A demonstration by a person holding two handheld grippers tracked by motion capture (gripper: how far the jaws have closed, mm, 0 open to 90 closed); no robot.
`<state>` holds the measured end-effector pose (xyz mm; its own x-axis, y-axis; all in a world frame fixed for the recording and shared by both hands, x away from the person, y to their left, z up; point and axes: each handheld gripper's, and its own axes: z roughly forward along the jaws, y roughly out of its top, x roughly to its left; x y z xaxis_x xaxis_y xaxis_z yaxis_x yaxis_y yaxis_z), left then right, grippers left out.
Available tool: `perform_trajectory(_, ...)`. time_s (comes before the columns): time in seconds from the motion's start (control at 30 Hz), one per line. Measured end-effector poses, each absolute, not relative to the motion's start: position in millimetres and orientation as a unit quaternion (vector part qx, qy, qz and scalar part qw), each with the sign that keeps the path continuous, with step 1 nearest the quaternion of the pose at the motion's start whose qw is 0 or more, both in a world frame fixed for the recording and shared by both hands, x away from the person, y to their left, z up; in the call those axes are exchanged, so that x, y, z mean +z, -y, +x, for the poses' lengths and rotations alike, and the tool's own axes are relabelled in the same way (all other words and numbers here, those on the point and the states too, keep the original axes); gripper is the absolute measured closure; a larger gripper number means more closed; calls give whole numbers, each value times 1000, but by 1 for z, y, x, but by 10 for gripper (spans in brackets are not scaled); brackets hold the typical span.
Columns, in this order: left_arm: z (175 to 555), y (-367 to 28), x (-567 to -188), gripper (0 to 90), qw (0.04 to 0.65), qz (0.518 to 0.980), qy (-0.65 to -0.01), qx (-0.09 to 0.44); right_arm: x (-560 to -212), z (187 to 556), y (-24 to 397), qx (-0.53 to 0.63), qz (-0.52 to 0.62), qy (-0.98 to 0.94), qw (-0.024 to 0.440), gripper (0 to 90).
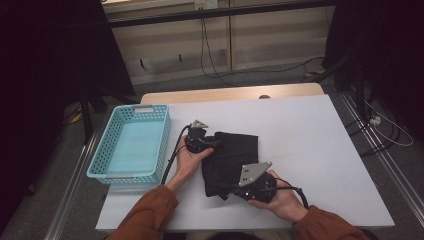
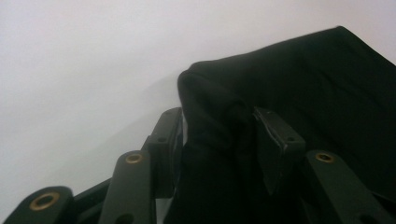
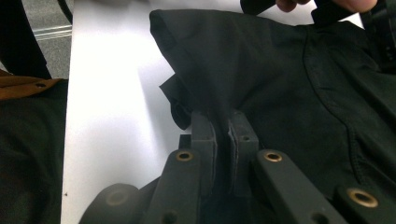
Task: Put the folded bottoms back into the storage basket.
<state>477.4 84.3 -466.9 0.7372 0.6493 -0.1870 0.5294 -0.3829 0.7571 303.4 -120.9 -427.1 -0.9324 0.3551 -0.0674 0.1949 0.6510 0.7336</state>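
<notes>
Both sets of jaws are clamped on the black cloth [image 1: 231,161]. In the right gripper view the right gripper [image 3: 222,128] has its jaws nearly closed, with a thin fold of fabric pinched between them. In the left gripper view the left gripper [image 2: 218,135] holds its jaws wider apart around a thicker bunch of cloth.

The cloth lies folded on the white tabletop [image 1: 310,150], a little left of centre, just right of the blue basket [image 1: 131,142]. The left gripper [image 1: 199,138] bites its far left corner and the right gripper [image 1: 257,182] its near edge. Holding two separate spots would let the person lift or fold the piece without it sagging into a heap, and the basket close by looks like the likely place for it.

What kind of garment it is cannot be told: seams show in the right gripper view, but the dark fabric swallows most detail. The high view hides the jaw tips behind the gripper bodies and hands. The basket looks empty, though its near wall screens part of the floor.
</notes>
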Motion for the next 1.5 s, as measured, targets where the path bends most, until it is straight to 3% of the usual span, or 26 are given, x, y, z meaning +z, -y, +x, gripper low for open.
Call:
perform_trajectory(0.23, 475, -81, -467, 593, 427, 830, -355, 56, -428, 304, 121, 390, 155, -903, 98, 842)
perform_trajectory(0.43, 473, -80, -465, 722, 428, 833, -350, 32, -428, 304, 121, 390, 152, -903, 97, 842)
perform_trajectory(0.6, 472, -80, -462, 785, 428, 829, -358, 42, -428, 303, 121, 391, 152, -902, 99, 843)
perform_trajectory(0.77, 475, -87, -462, 797, 437, 812, -385, 38, -427, 303, 121, 395, 155, -900, 101, 843)
perform_trajectory(1.5, 476, -98, -437, 809, 484, 776, -399, 68, -424, 308, 112, 416, 155, -888, 114, 843)
